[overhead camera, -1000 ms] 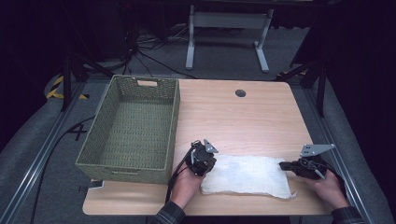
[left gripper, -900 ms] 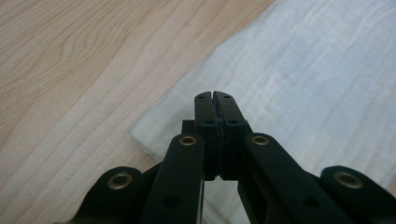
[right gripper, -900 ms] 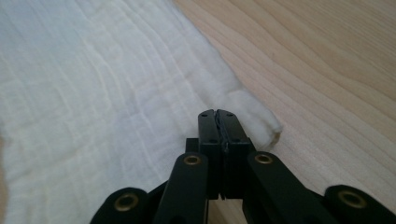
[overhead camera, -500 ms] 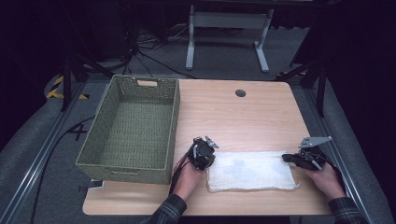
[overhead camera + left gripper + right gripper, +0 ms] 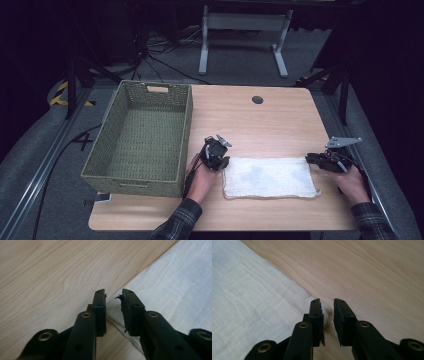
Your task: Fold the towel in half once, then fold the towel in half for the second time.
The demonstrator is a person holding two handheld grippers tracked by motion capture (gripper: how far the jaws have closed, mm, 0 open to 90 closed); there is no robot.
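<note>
Cloths: one white cloth (image 5: 270, 177) is laid flat on the tabletop (image 5: 260, 120), near its front edge, between the two grippers.
Baskets: one green woven basket (image 5: 141, 137) is set at the tabletop's left side, apart from the cloth.
Left gripper (image 5: 223, 162): one; its jaws have just been opening and are parted narrowly over the cloth's left corner, which is released.
Right gripper (image 5: 311, 159): one; its jaws have just been opening and are parted narrowly at the cloth's right corner, nothing gripped.
Hands: two, one on each gripper.
</note>
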